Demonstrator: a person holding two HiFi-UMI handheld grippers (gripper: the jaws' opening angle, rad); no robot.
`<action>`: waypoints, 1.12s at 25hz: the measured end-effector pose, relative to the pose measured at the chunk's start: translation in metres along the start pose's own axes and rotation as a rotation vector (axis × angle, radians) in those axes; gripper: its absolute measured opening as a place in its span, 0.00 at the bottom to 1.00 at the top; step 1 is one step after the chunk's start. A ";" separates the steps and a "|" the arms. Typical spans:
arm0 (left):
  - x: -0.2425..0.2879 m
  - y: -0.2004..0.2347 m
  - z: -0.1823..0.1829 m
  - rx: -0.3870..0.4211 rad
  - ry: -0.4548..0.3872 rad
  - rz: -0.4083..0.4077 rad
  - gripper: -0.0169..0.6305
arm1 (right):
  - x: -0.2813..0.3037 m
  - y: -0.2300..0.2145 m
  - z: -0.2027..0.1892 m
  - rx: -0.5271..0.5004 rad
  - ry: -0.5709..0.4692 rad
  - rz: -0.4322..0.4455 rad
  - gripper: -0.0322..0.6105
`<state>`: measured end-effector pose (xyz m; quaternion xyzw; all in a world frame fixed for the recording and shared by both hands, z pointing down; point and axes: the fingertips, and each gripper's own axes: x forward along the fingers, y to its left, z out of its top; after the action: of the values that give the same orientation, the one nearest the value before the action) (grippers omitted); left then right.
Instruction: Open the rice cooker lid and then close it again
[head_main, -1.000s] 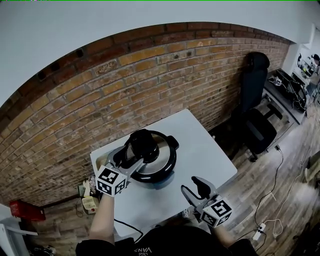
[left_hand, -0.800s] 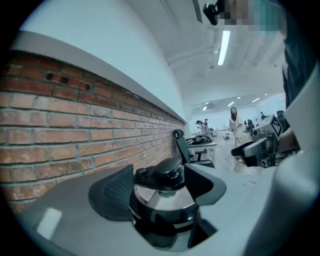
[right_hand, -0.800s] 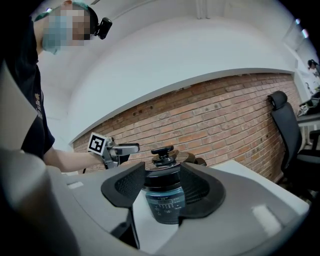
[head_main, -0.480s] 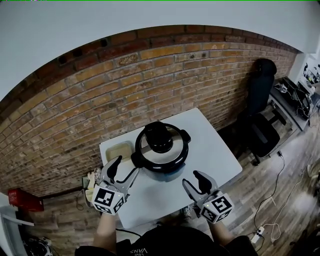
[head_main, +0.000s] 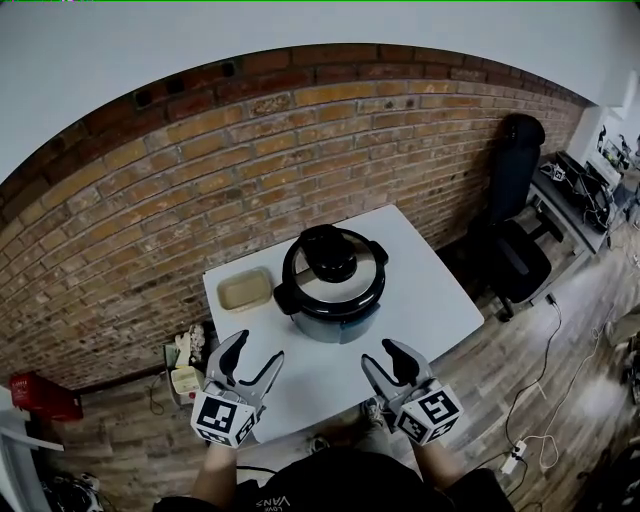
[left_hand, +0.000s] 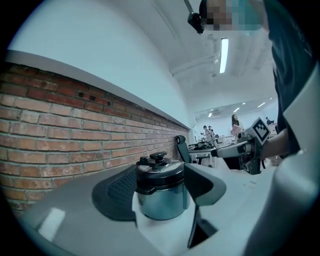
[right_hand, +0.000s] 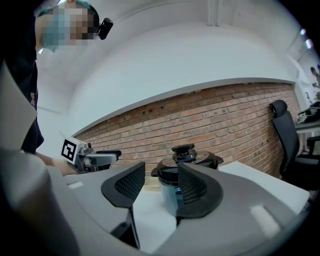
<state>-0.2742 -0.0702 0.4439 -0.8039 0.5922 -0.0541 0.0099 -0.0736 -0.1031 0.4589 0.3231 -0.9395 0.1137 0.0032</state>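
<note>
Both left tongs (head_main: 250, 356) and right tongs (head_main: 386, 358) gape empty at the worktop's (head_main: 425, 295) near edge; an off-centre grab could shove the rice cooker (head_main: 331, 285).

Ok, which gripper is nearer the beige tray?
The left gripper. The tray sits on the cooker's left side, straight ahead of it, while the right gripper is over by the cooker's other side.

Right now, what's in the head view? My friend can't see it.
A cooker with its lid shut stands on a white table by a brick wall, a small tray beside it. Nearer the camera, the left gripper and right gripper are open, empty and off the cooker.
</note>
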 end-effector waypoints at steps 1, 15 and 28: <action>-0.004 -0.003 -0.003 -0.008 0.003 -0.008 0.49 | -0.002 0.004 -0.003 0.002 0.004 -0.002 0.38; -0.050 -0.028 -0.023 -0.030 -0.005 0.100 0.13 | -0.021 0.016 -0.021 -0.002 0.036 0.013 0.36; -0.059 -0.112 -0.033 -0.076 0.055 0.192 0.03 | -0.073 -0.003 -0.036 -0.028 0.112 0.129 0.11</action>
<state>-0.1879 0.0208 0.4816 -0.7416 0.6681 -0.0526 -0.0316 -0.0165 -0.0535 0.4888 0.2551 -0.9582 0.1183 0.0527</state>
